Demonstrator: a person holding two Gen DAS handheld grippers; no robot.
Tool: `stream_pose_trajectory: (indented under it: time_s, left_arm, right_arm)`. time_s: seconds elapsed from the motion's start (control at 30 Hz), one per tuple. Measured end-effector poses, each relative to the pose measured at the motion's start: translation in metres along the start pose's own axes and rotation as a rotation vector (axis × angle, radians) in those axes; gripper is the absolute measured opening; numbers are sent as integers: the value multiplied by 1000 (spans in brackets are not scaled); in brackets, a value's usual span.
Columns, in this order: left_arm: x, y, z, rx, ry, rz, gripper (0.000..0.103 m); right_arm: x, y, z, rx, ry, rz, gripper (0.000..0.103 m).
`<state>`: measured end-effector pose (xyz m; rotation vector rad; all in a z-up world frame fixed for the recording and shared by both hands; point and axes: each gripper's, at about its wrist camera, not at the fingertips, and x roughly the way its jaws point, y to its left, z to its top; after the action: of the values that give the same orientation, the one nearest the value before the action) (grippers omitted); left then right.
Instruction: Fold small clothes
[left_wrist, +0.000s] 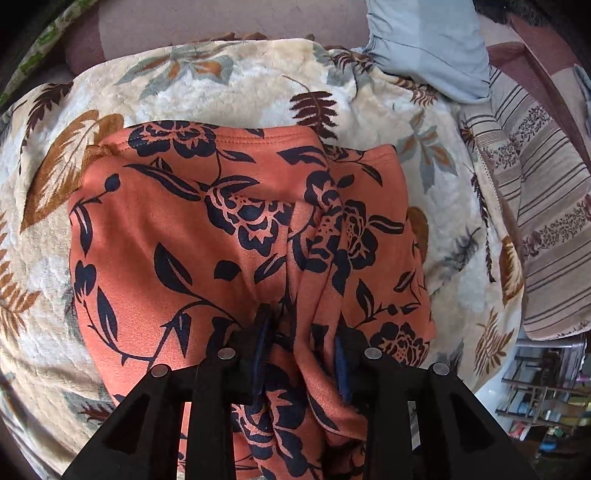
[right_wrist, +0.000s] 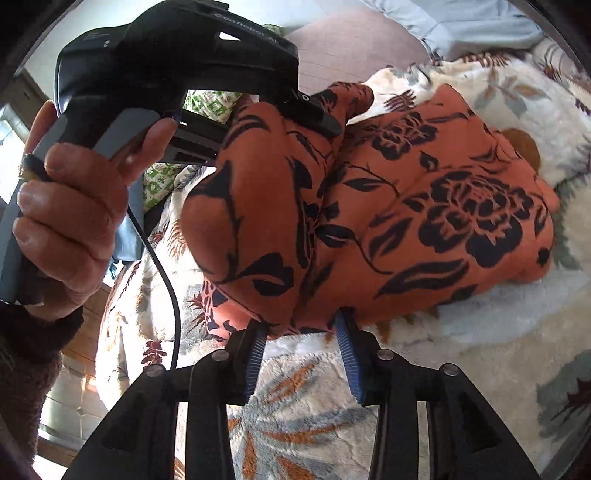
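An orange garment with a dark blue flower print (left_wrist: 229, 229) lies spread on a leaf-patterned plush blanket (left_wrist: 221, 85). Its near part rises in loose folds between the fingers of my left gripper (left_wrist: 301, 354), whose jaws stand apart, with a shadowed gap beside the left pad. In the right wrist view the same garment (right_wrist: 424, 206) bulges up in a puffed fold. Its lower edge sits just between the fingertips of my right gripper (right_wrist: 301, 332), whose blue pads (right_wrist: 255, 354) show bare along most of their length. The left gripper's finger (right_wrist: 314, 110) rests on the garment's top corner.
A person's hand (right_wrist: 70, 206) grips the left gripper's handle, with a cable hanging from it. A pale blue pillow (left_wrist: 428, 44) lies at the back. A striped cloth (left_wrist: 546, 206) covers the right side, and beyond it is a shelf with clutter (left_wrist: 546, 398).
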<state>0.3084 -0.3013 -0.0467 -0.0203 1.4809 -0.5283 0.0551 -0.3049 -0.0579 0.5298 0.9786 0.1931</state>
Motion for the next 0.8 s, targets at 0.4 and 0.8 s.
stream_pose_trajectory:
  time_s: [0.4, 0.8]
  left_arm:
    - [-49, -14, 13, 80, -16, 79, 54]
    - [-5, -55, 41, 157, 138, 239, 54]
  right_arm:
    - [-30, -56, -6, 152, -7, 104, 64]
    - [-21, -43, 44, 155, -70, 274, 74]
